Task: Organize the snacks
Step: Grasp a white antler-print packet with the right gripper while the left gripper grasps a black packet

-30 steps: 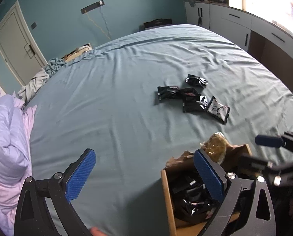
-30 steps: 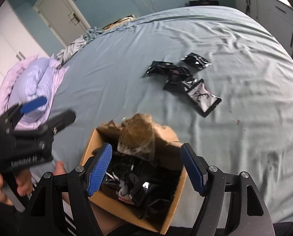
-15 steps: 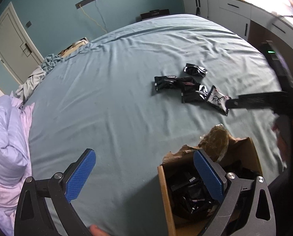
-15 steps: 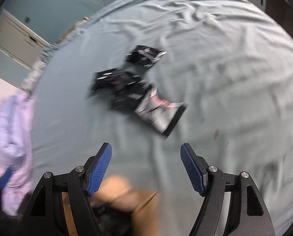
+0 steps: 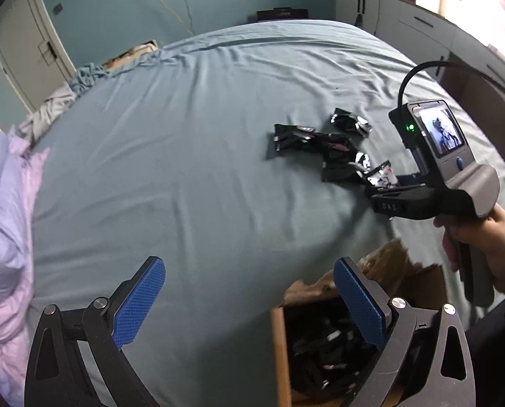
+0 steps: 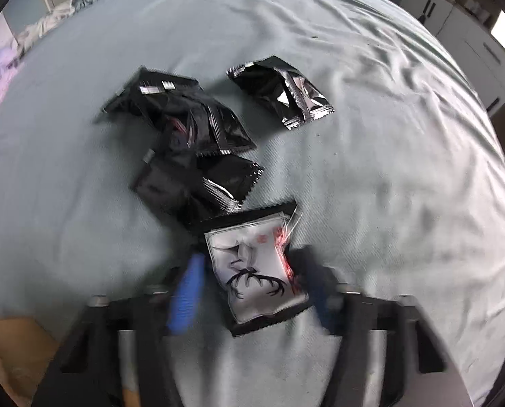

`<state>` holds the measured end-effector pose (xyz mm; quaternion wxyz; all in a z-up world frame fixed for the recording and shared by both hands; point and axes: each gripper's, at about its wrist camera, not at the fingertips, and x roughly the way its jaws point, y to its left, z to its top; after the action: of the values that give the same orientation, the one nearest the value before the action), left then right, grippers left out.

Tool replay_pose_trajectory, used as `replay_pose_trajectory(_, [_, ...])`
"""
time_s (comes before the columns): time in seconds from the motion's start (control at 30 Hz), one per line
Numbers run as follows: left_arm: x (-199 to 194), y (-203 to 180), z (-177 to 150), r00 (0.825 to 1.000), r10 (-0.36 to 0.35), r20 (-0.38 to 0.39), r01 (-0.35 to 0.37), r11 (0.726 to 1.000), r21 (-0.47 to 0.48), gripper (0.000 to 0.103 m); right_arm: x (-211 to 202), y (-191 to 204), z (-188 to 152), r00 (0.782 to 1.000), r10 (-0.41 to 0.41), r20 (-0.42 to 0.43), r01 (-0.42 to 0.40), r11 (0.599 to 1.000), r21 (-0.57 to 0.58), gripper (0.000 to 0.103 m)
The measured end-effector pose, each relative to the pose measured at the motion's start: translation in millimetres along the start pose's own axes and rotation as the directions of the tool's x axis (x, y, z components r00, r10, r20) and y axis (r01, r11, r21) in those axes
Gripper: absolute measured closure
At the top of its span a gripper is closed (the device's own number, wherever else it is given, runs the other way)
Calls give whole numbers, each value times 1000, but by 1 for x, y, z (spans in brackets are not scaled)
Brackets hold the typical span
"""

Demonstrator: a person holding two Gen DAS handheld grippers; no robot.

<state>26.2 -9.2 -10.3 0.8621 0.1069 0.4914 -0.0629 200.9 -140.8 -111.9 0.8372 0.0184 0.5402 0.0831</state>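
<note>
Right hand-held gripper [image 6: 252,291], fingers spread, straddles a white antler-print snack packet [image 6: 257,271] on the bed [image 6: 388,169], while the wide-open left hand-held gripper [image 5: 249,302] hovers beside a cardboard box [image 5: 281,349] holding dark packets [image 5: 323,349].

Snack packets lie scattered on a bed [image 5: 191,156]: one packet [image 6: 281,91] sits apart at the far right of the cluster, three overlapping packets [image 6: 191,142] form a heap to its left, and the nearest packet [image 6: 256,268] lies between the spread fingers of the right tool [image 6: 252,291], touching the heap's near edge. At the bed's near edge, a box [image 5: 320,346] holding more packets sits behind the right finger of the left tool [image 5: 249,302]. Bedding [image 5: 5,203] is piled at the bed's left side.
</note>
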Motion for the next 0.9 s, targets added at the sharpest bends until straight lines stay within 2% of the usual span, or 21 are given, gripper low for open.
replay_pose_trajectory(0.03, [1, -1, 2, 1000, -7, 5, 7, 1000, 6, 2, -2, -5, 1, 999, 38, -1, -38, 999, 32, 65])
replay_pose_trajectory(0.13, [11, -12, 15, 1000, -21, 2, 20, 997, 69, 2, -15, -27, 7, 990, 138, 34, -142, 974, 174, 66])
replay_pose_trajectory(0.23, [31, -20, 41, 995, -70, -64, 74, 995, 70, 2, -26, -58, 7, 974, 205, 93, -224, 917, 331, 66])
replay_pose_trajectory(0.33, [51, -35, 71, 988, -99, -118, 107, 992, 68, 2, -26, -89, 0, 963, 236, 131, -270, 853, 448, 66])
replay_pose_trajectory(0.43, [90, -61, 110, 961, -172, -216, 184, 982, 32, 2, -19, -115, -13, 945, 283, 163, -325, 761, 562, 66])
replay_pose_trajectory(0.53, [129, -79, 136, 932, -216, -292, 209, 976, -54, 2, -9, -132, -25, 918, 354, 180, -383, 671, 634, 65])
replay_pose_trajectory(0.57, [140, -85, 141, 923, -229, -310, 214, 973, -84, 2, -5, -136, -27, 914, 360, 187, -391, 656, 646, 65])
replay_pose_trajectory(0.63, [164, -92, 150, 904, -258, -342, 224, 965, -135, 2, -2, -140, -26, 915, 356, 188, -388, 657, 646, 65])
replay_pose_trajectory(0.7, [192, -95, 152, 879, -266, -395, 206, 960, -189, 4, 1, -143, -24, 912, 361, 197, -398, 654, 643, 65])
replay_pose_trajectory(0.73, [205, -96, 150, 863, -273, -425, 192, 956, -224, 15, 2, -142, -24, 911, 362, 199, -400, 656, 640, 65])
replay_pose_trajectory(0.77, [214, -94, 147, 848, -290, -443, 190, 948, -256, 32, 3, -141, -24, 910, 362, 200, -402, 659, 636, 65])
replay_pose_trajectory(0.8, [217, -92, 145, 852, -280, -443, 170, 947, -273, 35, 0, -143, -27, 910, 362, 201, -403, 661, 633, 65])
replay_pose_trajectory(0.83, [214, -90, 144, 860, -278, -428, 162, 944, -287, 42, 2, -144, -26, 911, 362, 199, -402, 664, 631, 65])
replay_pose_trajectory(0.87, [210, -87, 144, 869, -279, -410, 159, 940, -303, 65, 5, -145, -25, 911, 364, 195, -401, 664, 631, 65])
replay_pose_trajectory(0.9, [206, -85, 142, 871, -286, -398, 167, 937, -308, 78, -3, -151, -29, 910, 367, 193, -401, 662, 633, 65])
